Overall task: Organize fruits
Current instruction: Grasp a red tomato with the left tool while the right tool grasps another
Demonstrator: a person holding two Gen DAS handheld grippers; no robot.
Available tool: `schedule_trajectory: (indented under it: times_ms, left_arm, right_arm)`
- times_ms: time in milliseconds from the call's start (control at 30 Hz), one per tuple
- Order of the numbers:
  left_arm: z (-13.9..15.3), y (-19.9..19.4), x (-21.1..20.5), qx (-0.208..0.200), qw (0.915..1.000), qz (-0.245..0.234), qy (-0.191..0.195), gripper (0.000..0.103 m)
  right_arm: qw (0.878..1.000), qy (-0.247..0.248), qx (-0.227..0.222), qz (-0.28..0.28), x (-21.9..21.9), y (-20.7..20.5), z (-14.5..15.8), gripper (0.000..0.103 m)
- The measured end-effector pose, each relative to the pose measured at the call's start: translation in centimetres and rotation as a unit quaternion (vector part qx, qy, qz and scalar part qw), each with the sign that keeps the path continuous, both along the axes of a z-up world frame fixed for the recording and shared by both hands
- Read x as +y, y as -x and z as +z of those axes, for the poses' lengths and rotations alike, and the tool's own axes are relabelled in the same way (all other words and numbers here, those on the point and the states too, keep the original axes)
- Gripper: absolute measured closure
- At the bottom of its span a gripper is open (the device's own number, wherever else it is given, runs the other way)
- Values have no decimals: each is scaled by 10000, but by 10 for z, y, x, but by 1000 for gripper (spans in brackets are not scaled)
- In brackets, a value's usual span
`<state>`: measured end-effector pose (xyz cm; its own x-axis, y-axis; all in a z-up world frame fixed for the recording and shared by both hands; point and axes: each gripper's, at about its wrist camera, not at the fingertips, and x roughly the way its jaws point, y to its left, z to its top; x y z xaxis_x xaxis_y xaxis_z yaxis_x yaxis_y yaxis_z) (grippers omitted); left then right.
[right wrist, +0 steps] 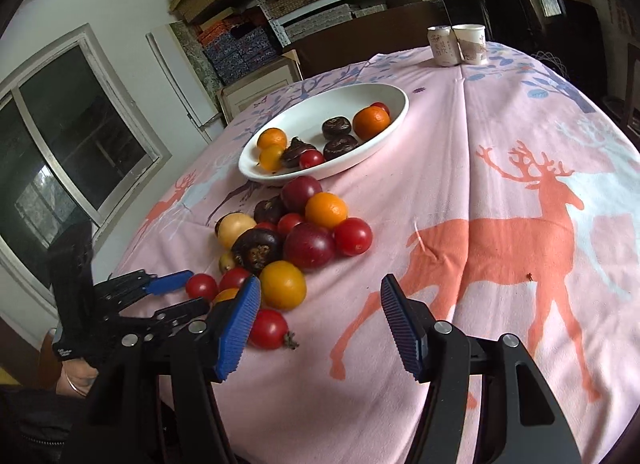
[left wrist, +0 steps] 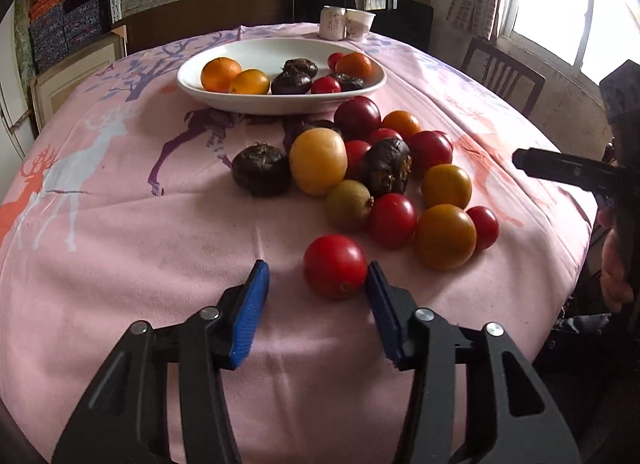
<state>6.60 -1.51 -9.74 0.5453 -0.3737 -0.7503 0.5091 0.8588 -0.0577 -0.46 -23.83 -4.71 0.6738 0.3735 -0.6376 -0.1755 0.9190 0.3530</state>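
Observation:
A white oval bowl [left wrist: 224, 98] [right wrist: 394, 122] at the far side holds oranges, dark water chestnuts and small tomatoes. A pile of loose fruit [left wrist: 384, 172] [right wrist: 296, 232] lies on the pink cloth in front of it. My left gripper [left wrist: 318, 276] is open; a red tomato [left wrist: 334, 266] lies just beyond its tips, close to the right finger, and shows in the right wrist view [right wrist: 201, 287]. My right gripper [right wrist: 320, 294] is open and empty over the cloth, right of the pile; a red tomato [right wrist: 269, 329] lies beside its left finger.
A can [left wrist: 332, 23] [right wrist: 441, 46] and a paper cup [left wrist: 359, 25] [right wrist: 472, 44] stand at the table's far edge. A wooden chair [left wrist: 502, 78] stands at the right by the window. Shelves of boxes line the back wall.

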Motion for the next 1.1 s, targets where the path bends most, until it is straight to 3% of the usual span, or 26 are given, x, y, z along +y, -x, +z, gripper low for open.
schedule_trajectory:
  times_ms: [33, 67, 267, 333, 367, 700, 933, 1100]
  left_arm:
    - [-1, 0, -1, 41, 9999, -62, 74, 72]
    - [0, 1, -1, 46, 9999, -25, 113, 74]
    - [12, 14, 6, -72, 9992, -20, 394, 74]
    - [17, 17, 9, -103, 9991, 11, 421, 74]
    - [18, 18, 11, -87, 9990, 22, 427, 74]
    - [13, 15, 17, 84, 9986, 134, 510, 74]
    - [27, 7, 15, -92, 9980, 148, 610, 74]
    - [45, -29, 8, -76, 9964, 208, 824, 74]
  right_arm:
    - [9999, 144, -49, 37, 4, 2, 2, 40]
    - [9995, 310, -82, 72, 8, 6, 2, 40]
    - [9939, 813, -63, 743, 41, 16, -14, 43]
    - [9903, 1086, -99, 861, 52, 14, -19, 57]
    - [9892, 1166, -44, 893, 56, 11, -22, 70]
    - [9905, 994, 57, 945, 60, -2, -28, 73]
    - [9956, 45, 16, 937, 28, -1, -2, 74]
    - [9986, -193, -12, 492, 4, -36, 17, 74]
